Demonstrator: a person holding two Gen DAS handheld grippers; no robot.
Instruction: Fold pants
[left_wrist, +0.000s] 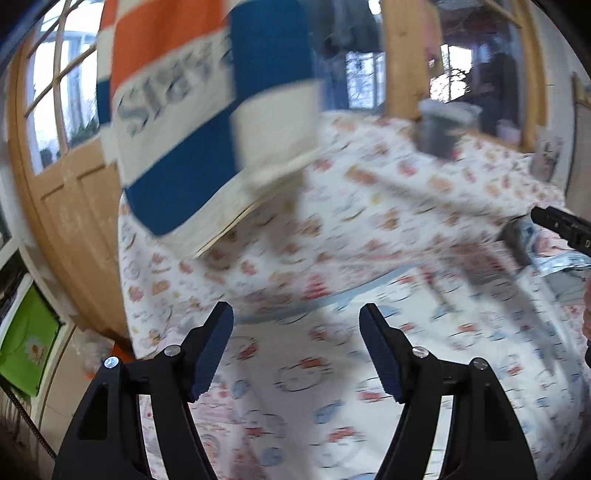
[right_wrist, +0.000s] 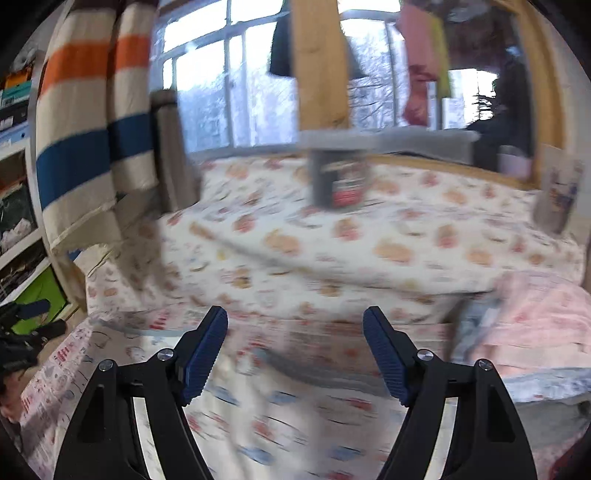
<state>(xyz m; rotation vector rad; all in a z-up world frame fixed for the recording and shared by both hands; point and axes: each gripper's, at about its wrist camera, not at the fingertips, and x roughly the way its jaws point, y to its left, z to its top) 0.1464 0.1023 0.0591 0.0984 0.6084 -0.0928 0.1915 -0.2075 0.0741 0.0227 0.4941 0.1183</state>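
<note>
Mostly blur in both views.

Left wrist view: left gripper (left_wrist: 296, 347) released, nothing between jaws, hovering over patterned pants (left_wrist: 295, 387) spread directly below and ahead on bed (left_wrist: 388, 192). Striped towel (left_wrist: 207, 110) hangs up-left of gripper, clear of work. Right gripper's tip (left_wrist: 561, 229) shows far right, state not readable from here.

Right wrist view: right gripper (right_wrist: 295, 349) released, empty, likely poised for grab. Pants (right_wrist: 280, 406) beneath jaws. Only here: pink cloth (right_wrist: 535, 325) to right, dark jar (right_wrist: 340, 181) ahead on bed.
</note>
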